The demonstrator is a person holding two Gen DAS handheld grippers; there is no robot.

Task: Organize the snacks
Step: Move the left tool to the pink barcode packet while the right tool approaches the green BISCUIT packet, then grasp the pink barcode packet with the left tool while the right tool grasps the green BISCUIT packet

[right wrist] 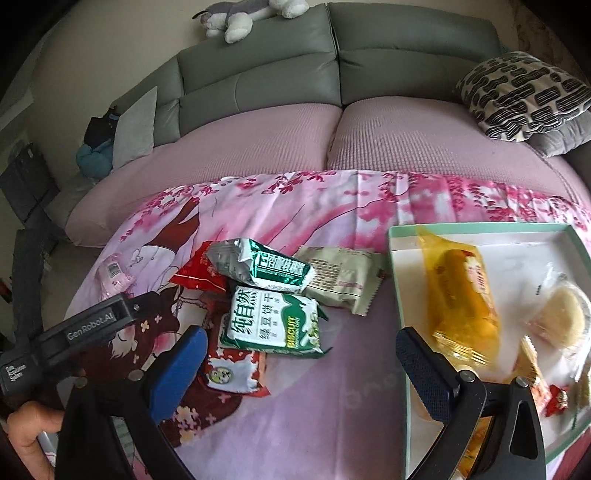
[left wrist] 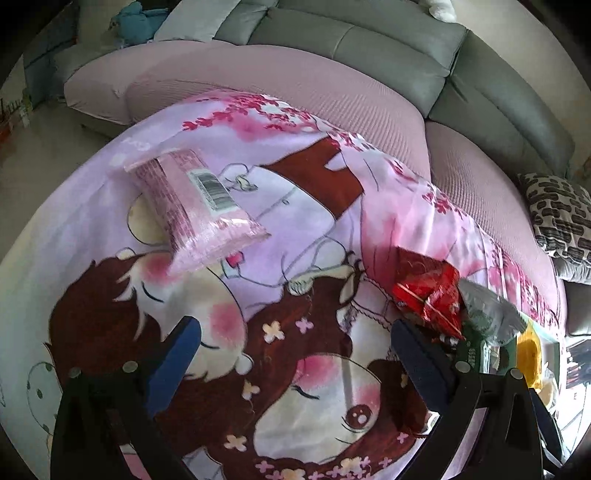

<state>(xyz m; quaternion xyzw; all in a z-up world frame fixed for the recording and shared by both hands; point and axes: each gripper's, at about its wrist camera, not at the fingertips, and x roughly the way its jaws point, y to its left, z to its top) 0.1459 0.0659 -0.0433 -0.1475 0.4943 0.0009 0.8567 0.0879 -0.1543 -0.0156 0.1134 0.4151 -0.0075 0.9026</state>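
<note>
In the left wrist view my left gripper (left wrist: 295,350) is open and empty above the cartoon cloth; a pink snack pack (left wrist: 195,206) lies ahead to its left, a red packet (left wrist: 428,291) to its right. In the right wrist view my right gripper (right wrist: 299,354) is open and empty. Ahead of it lies a pile: a green biscuit pack (right wrist: 273,321), a silver-green pack (right wrist: 258,267), a beige pack (right wrist: 340,277), a red packet (right wrist: 195,275) and a red-white packet (right wrist: 232,373). A white tray (right wrist: 402,280) at right holds a yellow cake pack (right wrist: 458,299) and a round pastry (right wrist: 565,314).
The pink cartoon cloth (right wrist: 314,406) covers a pink sofa seat (right wrist: 258,147) with a grey backrest. A black-and-white patterned cushion (right wrist: 524,96) lies at the right. A plush toy (right wrist: 251,14) sits on the backrest. The left gripper's body (right wrist: 85,332) shows at lower left.
</note>
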